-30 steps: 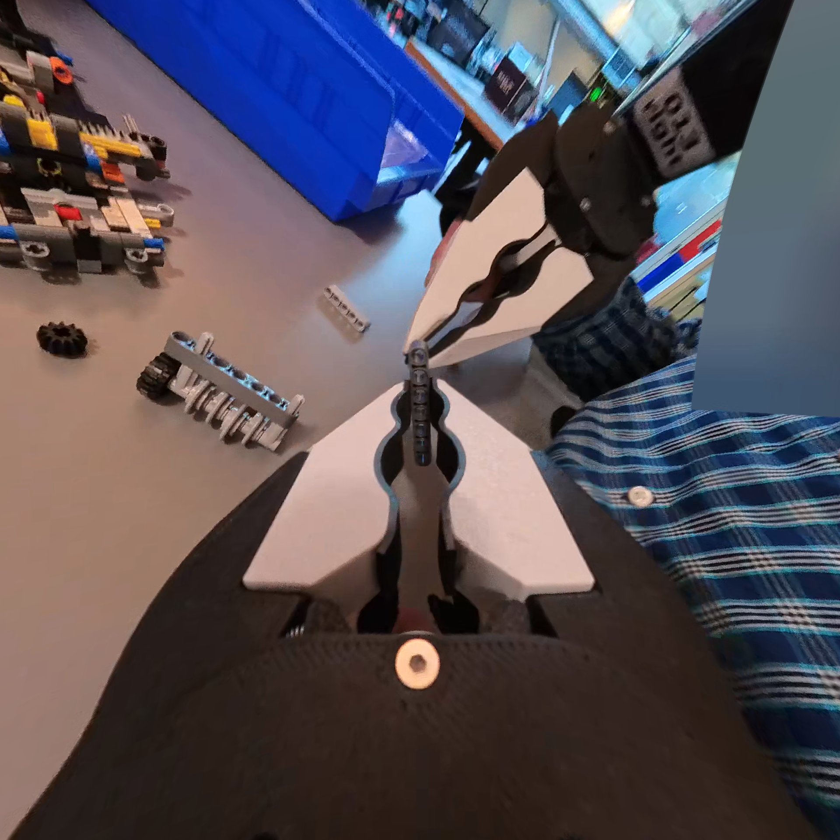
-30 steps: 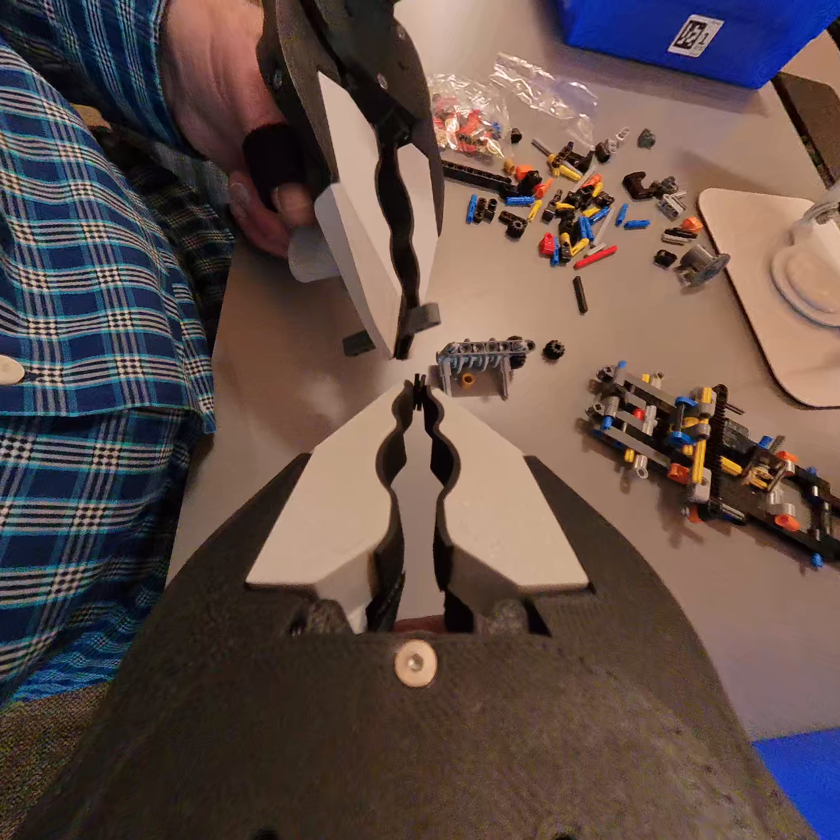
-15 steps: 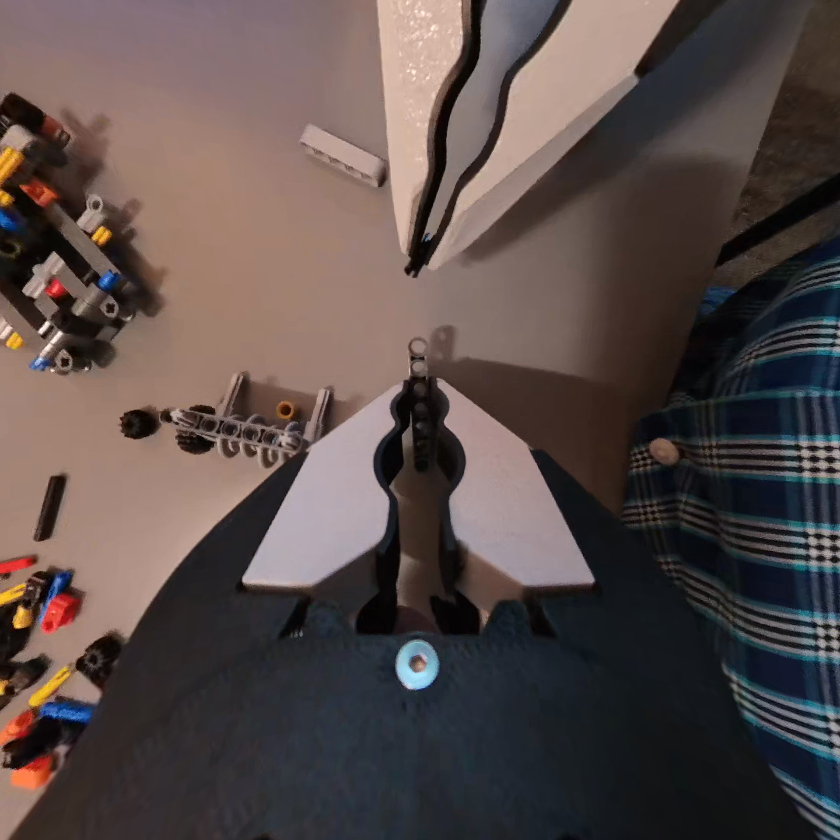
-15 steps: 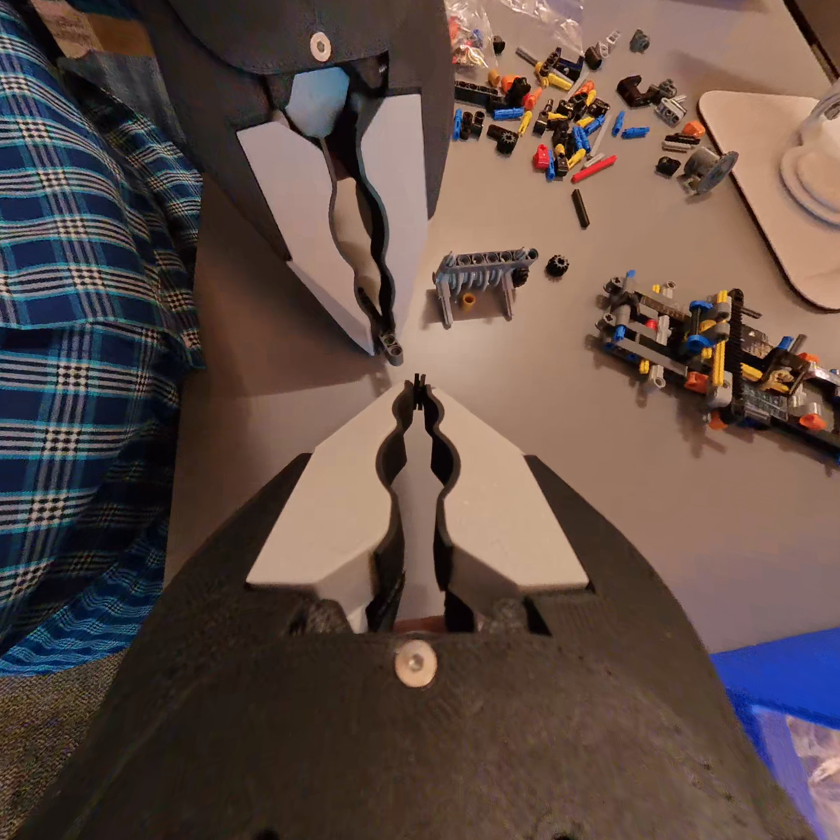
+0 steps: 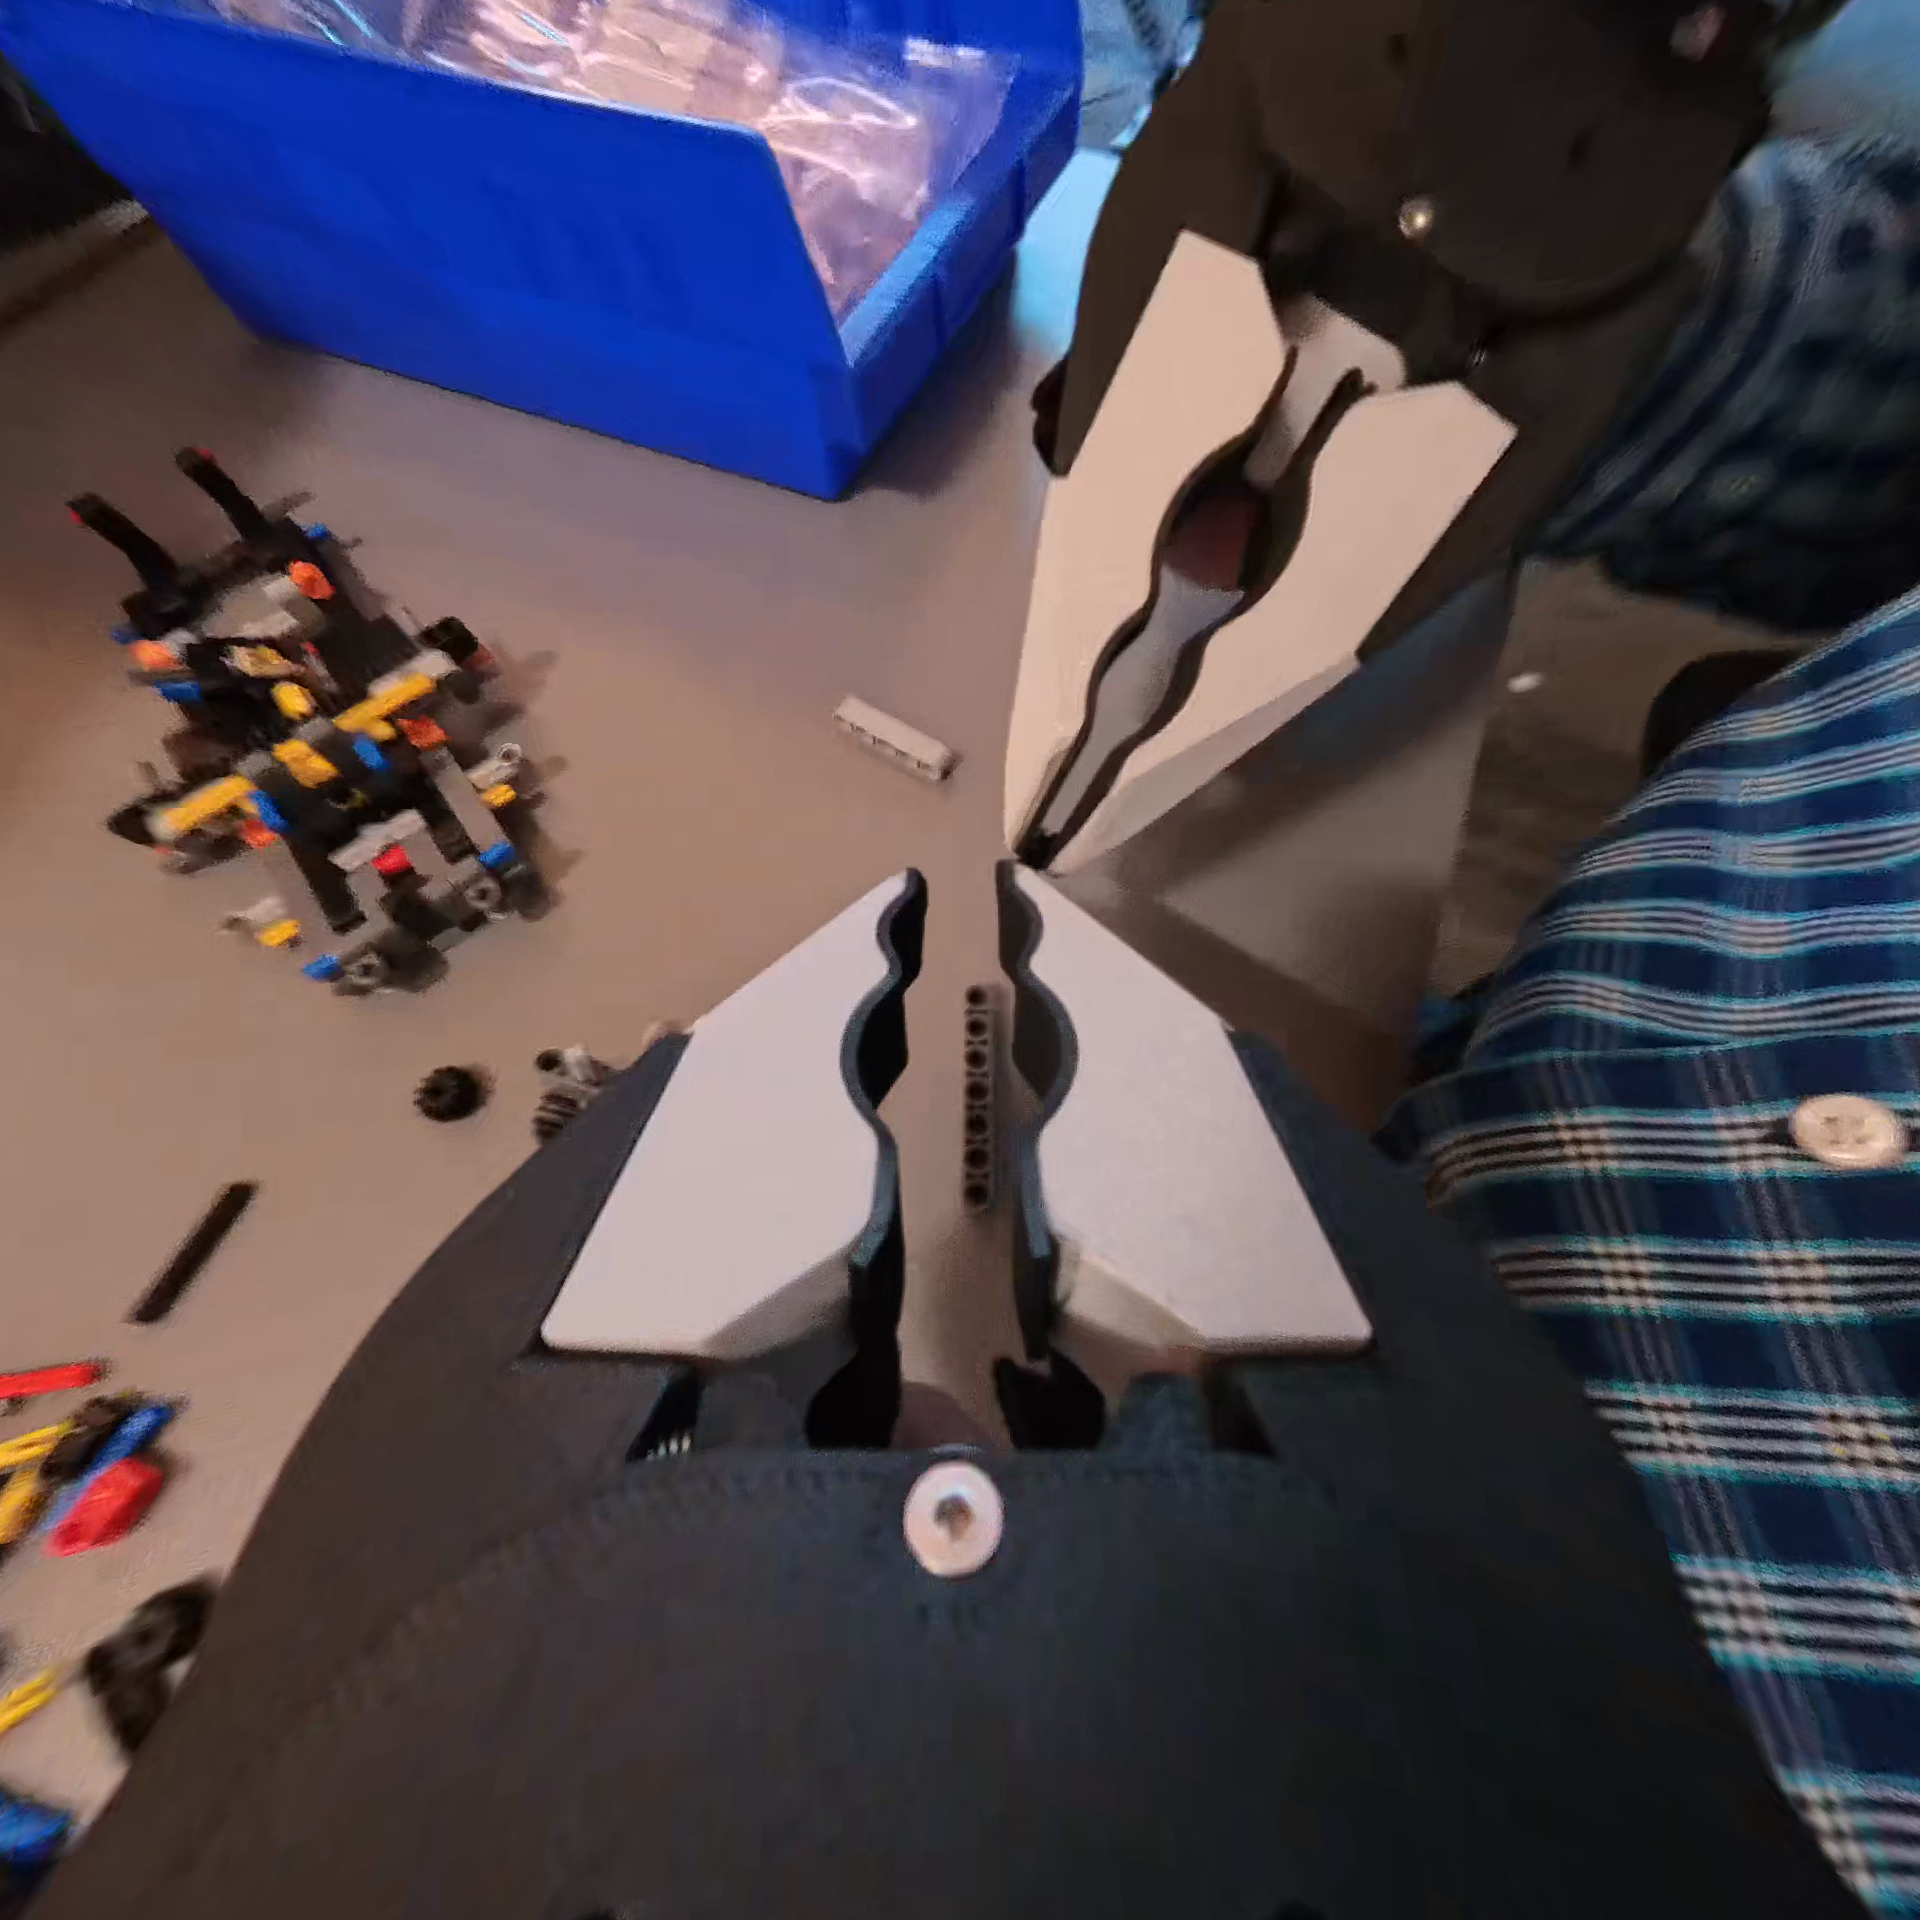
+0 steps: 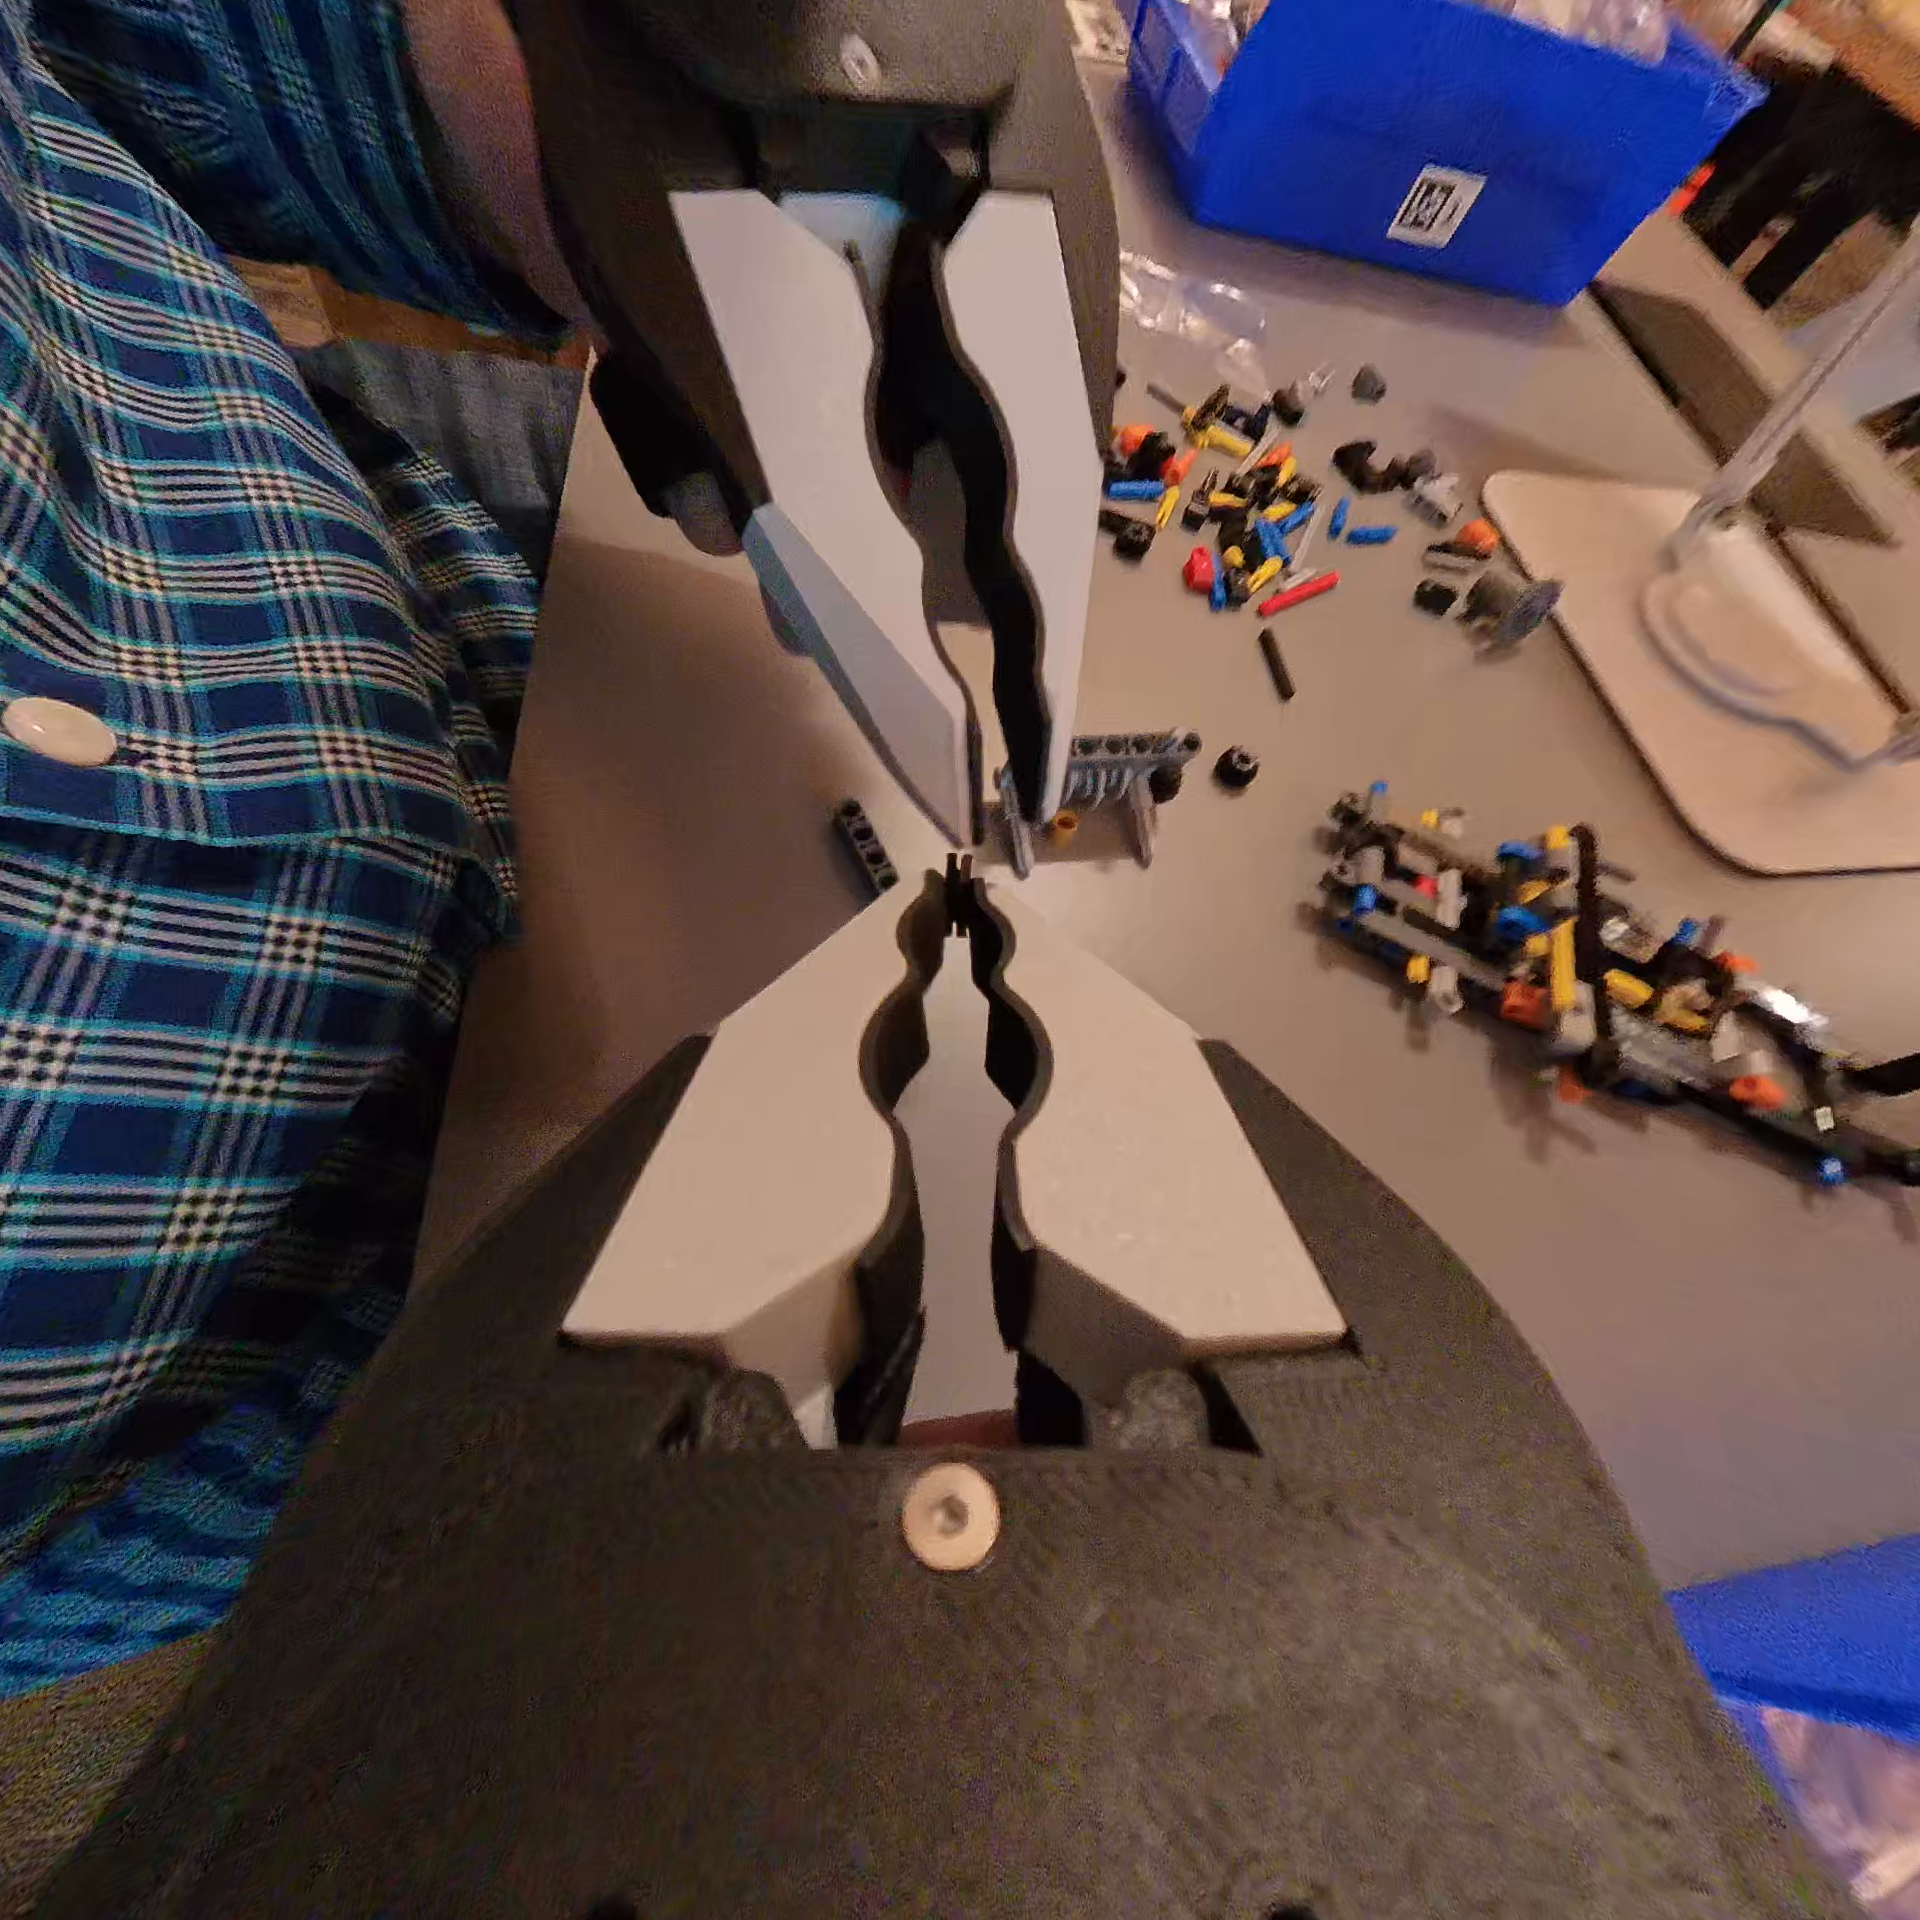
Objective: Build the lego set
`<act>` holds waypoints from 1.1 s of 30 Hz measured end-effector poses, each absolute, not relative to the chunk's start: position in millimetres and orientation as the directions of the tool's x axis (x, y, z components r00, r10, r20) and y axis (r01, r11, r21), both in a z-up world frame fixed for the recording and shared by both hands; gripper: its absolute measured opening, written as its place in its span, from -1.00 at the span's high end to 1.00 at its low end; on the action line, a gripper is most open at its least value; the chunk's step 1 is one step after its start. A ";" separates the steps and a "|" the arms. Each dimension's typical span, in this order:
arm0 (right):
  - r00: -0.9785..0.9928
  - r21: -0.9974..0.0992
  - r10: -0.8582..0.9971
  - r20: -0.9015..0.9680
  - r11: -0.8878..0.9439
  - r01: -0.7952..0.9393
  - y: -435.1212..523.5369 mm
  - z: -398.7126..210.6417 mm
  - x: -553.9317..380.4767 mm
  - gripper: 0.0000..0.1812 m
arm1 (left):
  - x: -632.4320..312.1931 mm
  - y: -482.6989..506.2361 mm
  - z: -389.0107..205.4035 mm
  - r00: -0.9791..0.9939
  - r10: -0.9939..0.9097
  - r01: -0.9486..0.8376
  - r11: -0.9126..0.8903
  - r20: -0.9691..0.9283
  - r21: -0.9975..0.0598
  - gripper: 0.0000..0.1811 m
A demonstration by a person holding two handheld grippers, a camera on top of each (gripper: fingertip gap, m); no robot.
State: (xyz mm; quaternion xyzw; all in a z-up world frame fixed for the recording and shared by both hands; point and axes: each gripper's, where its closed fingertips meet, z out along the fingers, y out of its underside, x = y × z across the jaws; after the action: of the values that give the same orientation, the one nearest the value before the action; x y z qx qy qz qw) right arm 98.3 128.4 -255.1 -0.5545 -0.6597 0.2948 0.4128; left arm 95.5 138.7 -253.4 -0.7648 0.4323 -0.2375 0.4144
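My left gripper [image 5: 958, 883] is open just above the grey table, and a dark grey holed beam [image 5: 978, 1101] lies loose on the table between its fingers. The beam also shows in the right wrist view [image 6: 864, 844]. My right gripper [image 6: 958, 896] is shut on a small black pin [image 6: 956, 883], its tip close to the left gripper's tips [image 6: 995, 826]. In the left wrist view the right gripper [image 5: 1039, 844] comes down from the upper right. The multicoloured chassis build [image 5: 312, 748] [image 6: 1558, 966] lies on the table.
A grey sub-assembly with springs [image 6: 1122, 769] and a black gear [image 6: 1236, 767] lie behind the left gripper. A small light grey beam [image 5: 894, 738], a pile of loose parts [image 6: 1236, 509], blue bins [image 5: 520, 229] [image 6: 1434, 156] and a white stand base [image 6: 1714, 665] are around. A person's plaid shirt [image 6: 208, 623] borders the table edge. My left and right fingertips are right by each other. The multicoloured chassis build [image 6: 1558, 966] lies around 15 cm away from my left fingertips. Seen from the left wrist view [image 5: 388, 702] as well.
My left gripper has opened and let go of the dark grey beam, which now lies on the table. The right gripper stays shut on the black pin.
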 end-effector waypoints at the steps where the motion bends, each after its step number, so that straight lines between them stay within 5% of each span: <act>1: -0.039 -0.841 0.967 0.250 0.237 0.486 129.0 -252.3 97.6 0.99 | 96.0 137.3 -253.6 0.512 -0.857 -0.433 -0.323 0.066 -0.842 0.90; 5: -0.023 -0.813 0.937 0.348 0.314 0.490 129.9 -247.5 95.9 0.99 | 96.8 132.1 -248.8 0.483 -0.830 -0.298 -0.454 0.278 -0.839 0.85; 16: -0.021 -0.777 0.897 0.442 0.395 0.489 128.3 -242.3 92.6 0.98 | 100.4 128.3 -241.3 0.424 -0.788 -0.144 -0.546 0.447 -0.826 0.98; 22: 0.035 -0.844 0.922 0.385 0.336 0.418 131.8 -230.8 95.5 0.86 | 100.9 126.9 -231.2 0.342 -0.747 0.005 -0.605 0.570 -0.796 0.98; 33: -0.004 -0.917 0.966 0.259 0.247 0.314 124.1 -218.1 95.7 0.95 | 98.0 120.7 -220.0 0.184 -0.708 0.136 -0.669 0.682 -0.731 0.99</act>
State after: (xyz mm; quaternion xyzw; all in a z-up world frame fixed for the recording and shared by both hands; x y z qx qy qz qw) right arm 95.7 124.1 -218.1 -0.5132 -0.6235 0.3363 0.4845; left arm 98.0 120.7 -220.0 -0.6855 0.2084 -0.6038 0.3495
